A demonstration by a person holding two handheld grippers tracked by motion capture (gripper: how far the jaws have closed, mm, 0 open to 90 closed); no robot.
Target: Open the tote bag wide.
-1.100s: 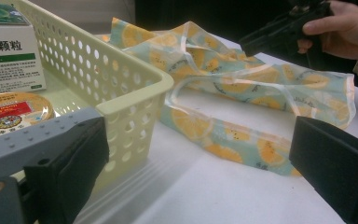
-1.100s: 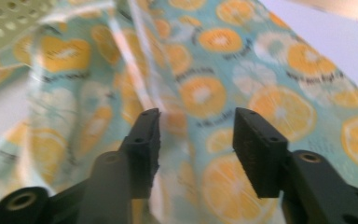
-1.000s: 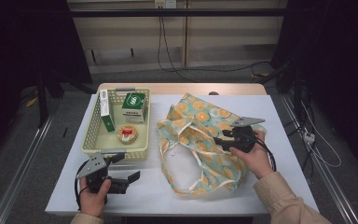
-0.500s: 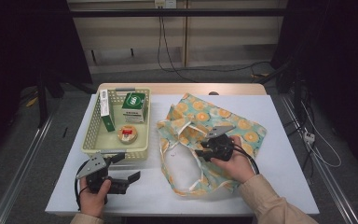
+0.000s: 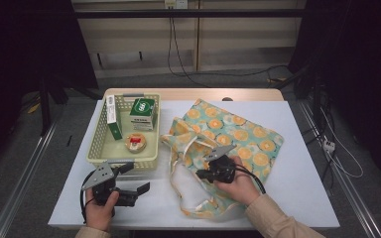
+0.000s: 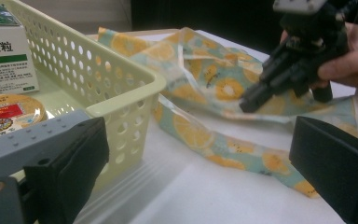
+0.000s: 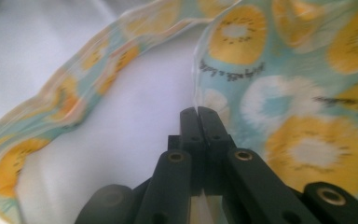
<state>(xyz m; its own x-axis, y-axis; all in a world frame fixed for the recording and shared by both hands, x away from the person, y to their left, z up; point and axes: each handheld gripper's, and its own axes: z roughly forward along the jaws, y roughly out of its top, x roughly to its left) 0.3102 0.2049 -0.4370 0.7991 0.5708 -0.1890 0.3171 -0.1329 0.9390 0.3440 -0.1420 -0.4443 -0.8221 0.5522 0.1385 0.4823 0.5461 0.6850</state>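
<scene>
Since one second ago, right gripper (image 5: 202, 173) moved from the far right of the bag (image 5: 238, 136) to its mouth edge, jaws pressed together, apparently pinching that rim. Left gripper (image 5: 141, 179) wide open, empty, near the basket (image 5: 97, 144). Best to lift the edge slowly, keeping the pinch firm.

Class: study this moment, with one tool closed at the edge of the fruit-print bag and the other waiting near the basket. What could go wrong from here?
1. The right tool is shut on the thin rim of the bag; if pulled, the fabric may slip out.
2. The bag's long handle loops loosely over the table and could snag or drag when the bag lifts.
3. The open left tool sits close to the basket; a sudden move might knock it.
</scene>
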